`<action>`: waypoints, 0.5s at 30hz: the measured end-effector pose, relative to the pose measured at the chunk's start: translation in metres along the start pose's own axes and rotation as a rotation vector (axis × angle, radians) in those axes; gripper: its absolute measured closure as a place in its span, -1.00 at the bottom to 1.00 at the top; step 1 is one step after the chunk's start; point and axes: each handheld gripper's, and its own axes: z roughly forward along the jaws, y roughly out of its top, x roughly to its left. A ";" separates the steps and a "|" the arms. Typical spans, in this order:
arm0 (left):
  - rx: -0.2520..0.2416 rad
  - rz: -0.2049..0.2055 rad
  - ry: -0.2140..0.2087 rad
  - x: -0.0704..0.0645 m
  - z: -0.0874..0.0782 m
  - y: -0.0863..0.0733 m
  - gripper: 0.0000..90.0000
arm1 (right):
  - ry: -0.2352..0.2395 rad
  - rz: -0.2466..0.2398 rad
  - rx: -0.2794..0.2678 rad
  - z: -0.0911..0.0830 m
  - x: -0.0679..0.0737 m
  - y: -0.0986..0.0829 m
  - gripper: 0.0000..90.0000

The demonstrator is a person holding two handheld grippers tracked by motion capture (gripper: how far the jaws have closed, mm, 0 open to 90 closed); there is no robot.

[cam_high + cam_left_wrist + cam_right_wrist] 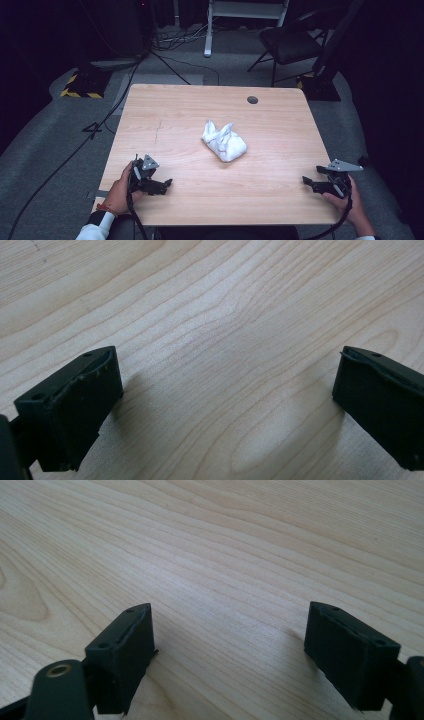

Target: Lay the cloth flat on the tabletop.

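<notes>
A cloth [224,141] lies on the table [175,110], near its middle. A hole [252,100] is in the tabletop behind the cloth, close to the far edge and a little to the right. The left gripper [162,186] is at the near left corner of the table, the right gripper [310,183] at the near right corner, both well apart from the cloth. Behind the table, on the floor, a chair [290,45] stands to the right, and cables [125,85] run along the left side.
</notes>
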 end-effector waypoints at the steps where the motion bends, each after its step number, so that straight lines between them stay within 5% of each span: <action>1: -0.001 -0.001 0.002 0.000 0.000 0.000 -1.00 | 0.000 0.000 0.000 0.000 0.000 0.000 -0.55; 5: -0.001 0.002 0.001 0.000 0.000 0.000 -1.00 | -0.002 0.002 0.001 0.000 0.000 0.000 -0.56; 15: -0.006 0.097 -0.083 0.002 -0.003 -0.002 -0.92 | -0.048 -0.017 -0.024 0.001 0.002 0.017 -0.45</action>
